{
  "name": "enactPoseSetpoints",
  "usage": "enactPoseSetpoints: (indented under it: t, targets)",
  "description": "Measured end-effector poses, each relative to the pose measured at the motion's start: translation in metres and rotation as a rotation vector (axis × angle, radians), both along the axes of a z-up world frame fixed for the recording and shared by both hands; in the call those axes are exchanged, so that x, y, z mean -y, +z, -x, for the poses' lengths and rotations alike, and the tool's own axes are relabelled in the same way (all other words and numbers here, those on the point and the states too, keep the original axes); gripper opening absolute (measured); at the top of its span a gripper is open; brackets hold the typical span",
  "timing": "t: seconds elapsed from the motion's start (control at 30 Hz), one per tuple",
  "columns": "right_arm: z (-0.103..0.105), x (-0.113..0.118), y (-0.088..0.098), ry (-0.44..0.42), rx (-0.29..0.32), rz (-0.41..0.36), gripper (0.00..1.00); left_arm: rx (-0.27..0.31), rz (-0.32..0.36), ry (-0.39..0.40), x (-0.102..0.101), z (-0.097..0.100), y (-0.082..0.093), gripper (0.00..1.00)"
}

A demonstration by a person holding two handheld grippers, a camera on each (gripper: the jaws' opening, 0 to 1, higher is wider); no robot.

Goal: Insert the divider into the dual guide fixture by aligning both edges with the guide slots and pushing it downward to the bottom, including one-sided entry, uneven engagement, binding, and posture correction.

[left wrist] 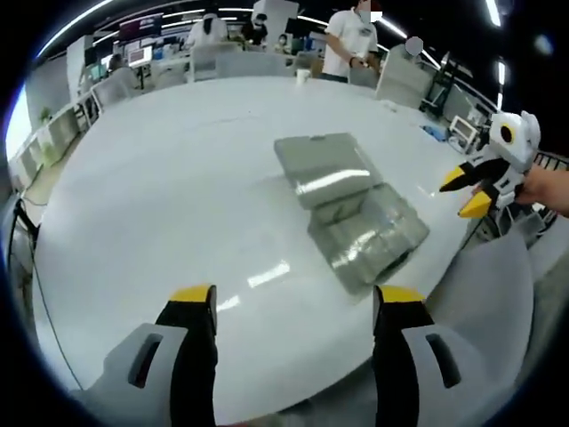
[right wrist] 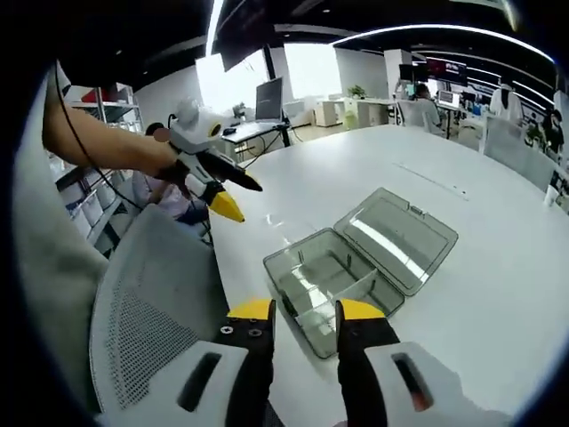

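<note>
A clear grey plastic box lies on the white table with its hinged lid flung open beside it. In the right gripper view the box base sits just beyond my right gripper, and the lid lies flat to its right. A thin clear partition seems to cross the base's inside; I cannot tell it clearly. My left gripper stands wide open short of the box, holding nothing. The right gripper comes in from the right, jaws apart. The left gripper hangs over the table edge, held by a hand.
A grey mesh chair stands at the table's near edge, also seen as a chair back. A small cup stands at the far edge. People stand beyond the table. Desks and monitors fill the room behind.
</note>
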State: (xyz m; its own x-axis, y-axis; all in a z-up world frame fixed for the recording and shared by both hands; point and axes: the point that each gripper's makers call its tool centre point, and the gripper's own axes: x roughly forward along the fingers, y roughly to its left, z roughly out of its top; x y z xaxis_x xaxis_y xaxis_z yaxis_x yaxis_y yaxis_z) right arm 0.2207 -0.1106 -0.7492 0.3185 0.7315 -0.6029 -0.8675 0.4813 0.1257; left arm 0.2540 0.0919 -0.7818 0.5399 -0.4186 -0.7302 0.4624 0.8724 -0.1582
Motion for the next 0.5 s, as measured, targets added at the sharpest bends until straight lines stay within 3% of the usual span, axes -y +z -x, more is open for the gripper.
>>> enactPoseSetpoints:
  t: [0.5]
  targets:
    - [0.011,-0.002,0.006,0.036,0.063,-0.024,0.26,-0.080,-0.100,-0.001,0.016,-0.014,-0.031,0.55]
